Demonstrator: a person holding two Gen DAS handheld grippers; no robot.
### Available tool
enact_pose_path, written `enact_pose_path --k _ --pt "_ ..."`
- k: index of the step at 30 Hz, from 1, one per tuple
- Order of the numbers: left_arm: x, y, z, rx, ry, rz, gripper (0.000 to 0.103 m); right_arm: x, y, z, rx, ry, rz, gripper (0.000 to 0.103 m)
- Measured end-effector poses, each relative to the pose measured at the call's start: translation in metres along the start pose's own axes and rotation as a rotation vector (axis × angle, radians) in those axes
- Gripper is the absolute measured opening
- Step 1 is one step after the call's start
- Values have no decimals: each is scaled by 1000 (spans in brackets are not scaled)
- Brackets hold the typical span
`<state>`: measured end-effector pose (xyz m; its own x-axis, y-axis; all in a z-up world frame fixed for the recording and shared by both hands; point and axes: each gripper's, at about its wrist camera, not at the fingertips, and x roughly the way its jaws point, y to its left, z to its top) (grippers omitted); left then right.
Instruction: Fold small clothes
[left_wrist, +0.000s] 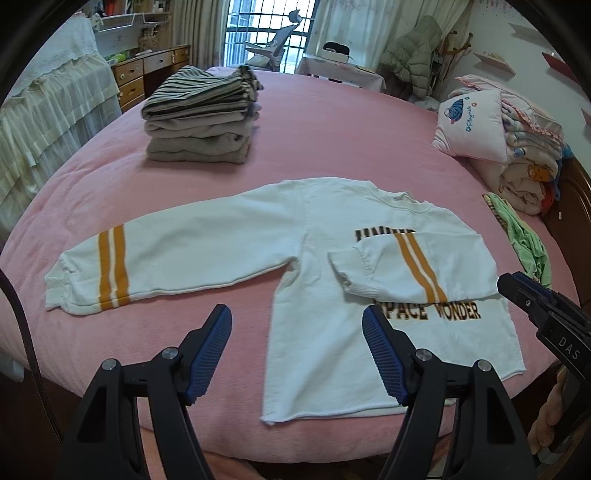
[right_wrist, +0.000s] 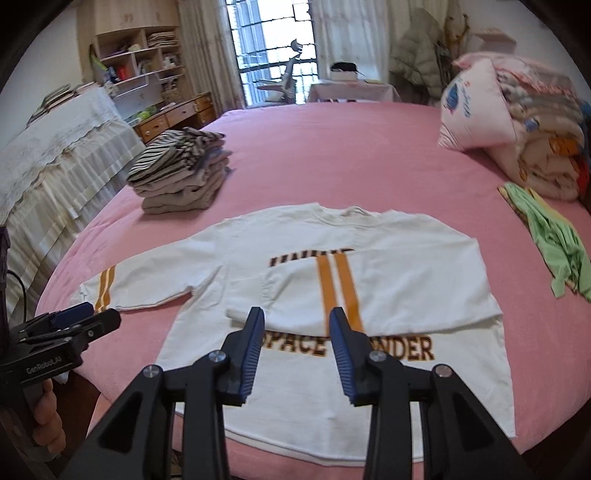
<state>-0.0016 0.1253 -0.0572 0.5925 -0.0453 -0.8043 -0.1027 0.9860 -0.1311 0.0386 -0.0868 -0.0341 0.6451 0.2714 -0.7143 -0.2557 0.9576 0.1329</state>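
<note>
White sweatshirt (left_wrist: 321, 295) flat on pink bed (left_wrist: 332, 140), print up; one sleeve spread out to side, other sleeve (left_wrist: 399, 269) folded across chest over lettering. Left claw (left_wrist: 297, 347) above near hem, jaws wide apart, nothing between, sweatshirt just ahead and below. Right claw (right_wrist: 297, 345) partly open, empty, hanging over folded sleeve's cuff and lettering, not touching. Stack of folded clothes (left_wrist: 201, 118) farther back on bed. Green garment (right_wrist: 550, 240) crumpled near pillow (left_wrist: 472, 129).
</note>
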Motion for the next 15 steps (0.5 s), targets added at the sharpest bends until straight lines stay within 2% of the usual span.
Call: enact_pose_path --k 9,15 --pt "-5 101 -19 -175 0 76 72 28 84 -1 -178 37 41 37" --pt "0 188 -33 -376 9 139 72 54 127 2 -247 65 81 37"
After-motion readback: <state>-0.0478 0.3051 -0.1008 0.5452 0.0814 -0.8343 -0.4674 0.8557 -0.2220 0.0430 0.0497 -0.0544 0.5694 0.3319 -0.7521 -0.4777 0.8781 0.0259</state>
